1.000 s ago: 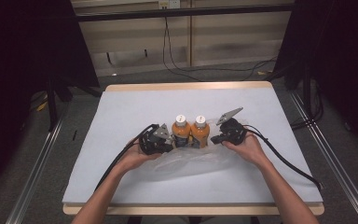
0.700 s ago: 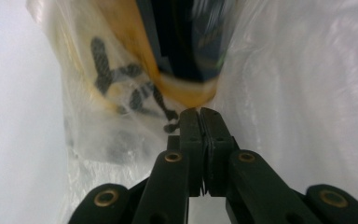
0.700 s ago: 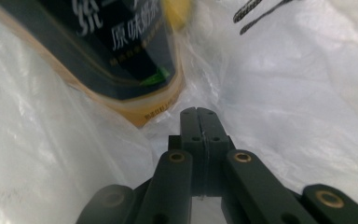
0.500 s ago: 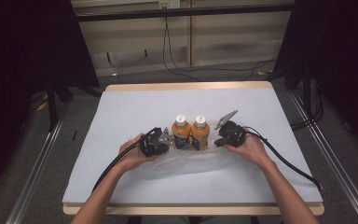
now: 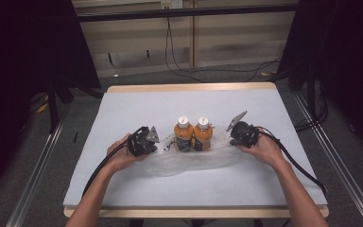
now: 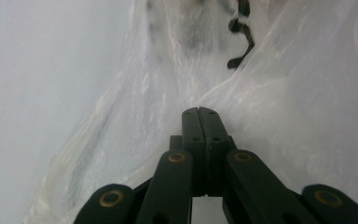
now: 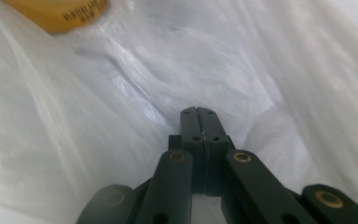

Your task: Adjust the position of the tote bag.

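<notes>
Bag: a clear, crumpled thin-plastic bag (image 5: pixel 189 158) is spread flat near the middle of the white table (image 5: pixel 123 109), its long axis lying side to side.
Bottles: two orange-filled bottles with white caps (image 5: pixel 193 134) are stood upright, touching, at the bag's far edge (whether inside its mouth cannot be told).
Left gripper (image 5: pixel 152 142): jaws pressed together, film pinched at the bag's left end.
Right gripper (image 5: pixel 230 137): jaws together on film at the right end.
Relation: bottles between the grippers, about equally near.
Count: one bag, two bottles, two grippers.

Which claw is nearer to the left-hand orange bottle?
Left. The left claw sits just beside the left-hand orange bottle, shut on the clear plastic bag. The right claw is past the other orange bottle, also shut on the bag.
</notes>
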Tool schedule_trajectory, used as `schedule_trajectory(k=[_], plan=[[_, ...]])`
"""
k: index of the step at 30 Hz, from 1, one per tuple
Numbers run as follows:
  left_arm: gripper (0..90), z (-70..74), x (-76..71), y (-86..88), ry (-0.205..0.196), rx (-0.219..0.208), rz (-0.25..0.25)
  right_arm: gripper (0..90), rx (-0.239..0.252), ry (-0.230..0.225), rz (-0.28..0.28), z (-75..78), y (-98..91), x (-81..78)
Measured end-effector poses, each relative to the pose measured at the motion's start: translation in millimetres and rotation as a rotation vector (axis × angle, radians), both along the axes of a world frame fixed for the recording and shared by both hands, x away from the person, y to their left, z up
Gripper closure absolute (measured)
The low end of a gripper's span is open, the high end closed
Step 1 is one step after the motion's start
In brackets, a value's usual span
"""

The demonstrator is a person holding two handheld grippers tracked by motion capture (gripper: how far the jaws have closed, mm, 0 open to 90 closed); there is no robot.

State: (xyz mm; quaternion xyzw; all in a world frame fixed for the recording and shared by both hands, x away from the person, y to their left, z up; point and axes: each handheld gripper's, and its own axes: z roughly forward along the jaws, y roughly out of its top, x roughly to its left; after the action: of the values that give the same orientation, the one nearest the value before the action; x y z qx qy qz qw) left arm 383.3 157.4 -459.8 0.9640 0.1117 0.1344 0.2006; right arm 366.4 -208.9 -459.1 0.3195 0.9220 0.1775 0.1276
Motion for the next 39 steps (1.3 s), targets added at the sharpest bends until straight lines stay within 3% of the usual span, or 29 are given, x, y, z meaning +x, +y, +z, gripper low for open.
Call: schedule_trajectory(k=[10, 14, 16, 17, 19, 23, 31, 33, 35, 39], plan=[[90.0, -1.5, 7.3, 17.6, 0.022, -0.050, 0.038, 90.0, 0.013, 0.031, -0.007, 1.0, -17.6, -5.8], [90.0, -3.8, 9.6, 25.5, 0.041, -0.111, 0.058, 90.0, 0.029, 0.036, 0.009, 1.0, -27.6, -8.0], [90.0, -4.0, 10.2, 26.8, 0.045, -0.117, 0.058, 90.0, 0.042, 0.038, 0.005, 0.6, -29.1, -8.2], [90.0, -4.7, 9.9, 26.6, 0.012, -0.108, 0.078, 90.0, 0.063, 0.041, -0.002, 0.0, -31.9, -8.0], [90.0, -4.7, 11.4, 27.3, 0.009, -0.106, 0.089, 90.0, 0.058, 0.031, -0.005, -0.1, -33.9, -8.2], [90.0, -6.1, 16.1, 33.3, 0.031, -0.146, 0.105, 90.0, 0.069, 0.022, -0.024, -1.0, -39.7, -9.0], [90.0, -6.2, 17.9, 46.6, 0.048, -0.158, 0.131, 90.0, 0.059, 0.013, -0.030, -0.9, -43.8, -12.1], [90.0, -7.2, 18.7, 52.8, 0.051, -0.178, 0.151, 90.0, 0.056, 0.010, -0.032, -1.0, -44.6, -12.8], [90.0, -7.3, 19.3, 56.0, 0.034, -0.171, 0.167, 90.0, 0.068, 0.004, -0.032, -1.5, -45.5, -13.1], [90.0, -7.5, 19.9, 61.1, 0.040, -0.175, 0.187, 90.0, 0.071, -0.002, -0.030, -1.8, -46.6, -13.3]])
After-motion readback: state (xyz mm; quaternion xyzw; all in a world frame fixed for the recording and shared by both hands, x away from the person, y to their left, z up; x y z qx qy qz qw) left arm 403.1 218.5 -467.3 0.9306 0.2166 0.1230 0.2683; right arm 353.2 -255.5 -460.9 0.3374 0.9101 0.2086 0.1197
